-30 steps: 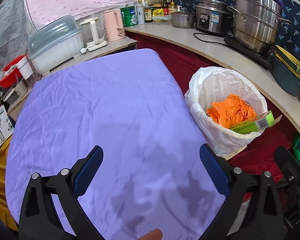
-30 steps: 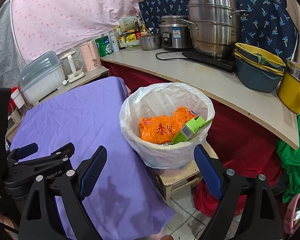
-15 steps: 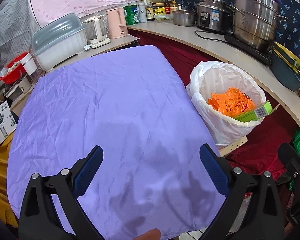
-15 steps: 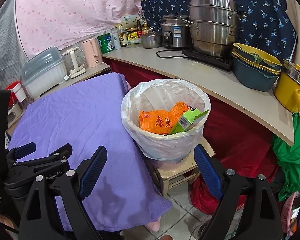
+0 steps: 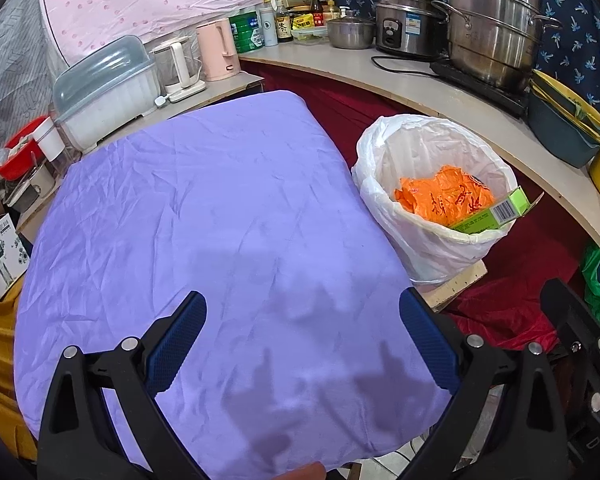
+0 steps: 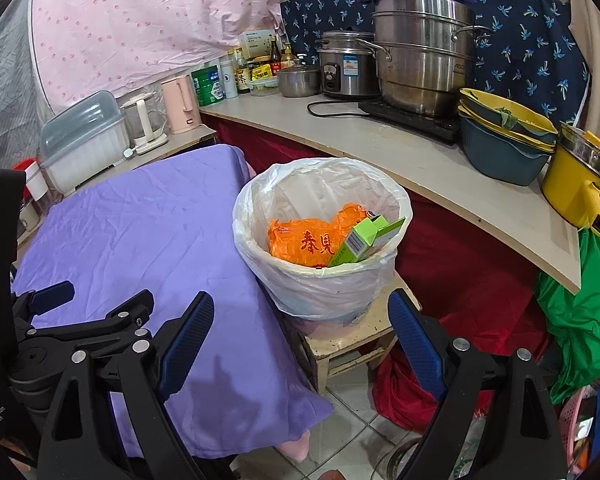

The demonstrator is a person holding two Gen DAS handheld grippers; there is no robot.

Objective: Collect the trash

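Observation:
A bin lined with a white bag [image 5: 416, 236] stands on a small wooden stool to the right of the purple-covered table [image 5: 204, 208]; it also shows in the right wrist view [image 6: 320, 284]. Inside lie an orange wrapper [image 5: 444, 196] [image 6: 308, 240] and a green carton [image 5: 496, 214] [image 6: 360, 242] leaning on the rim. My left gripper [image 5: 302, 338] is open and empty over the table's near edge. My right gripper [image 6: 300, 338] is open and empty, in front of the bin. The left gripper shows at the left of the right wrist view [image 6: 92, 304].
A curved counter [image 6: 420, 160] behind the bin carries steel pots [image 6: 420, 52], stacked bowls [image 6: 504, 136] and a yellow pot [image 6: 576, 196]. A dish box [image 5: 108, 88], kettles and bottles stand behind the table. Red cloth and a green bag [image 6: 580, 304] lie on the floor at right.
Both grippers have drawn back and up from the table and bin, so more of the table, stool and floor shows. Both stay open and empty.

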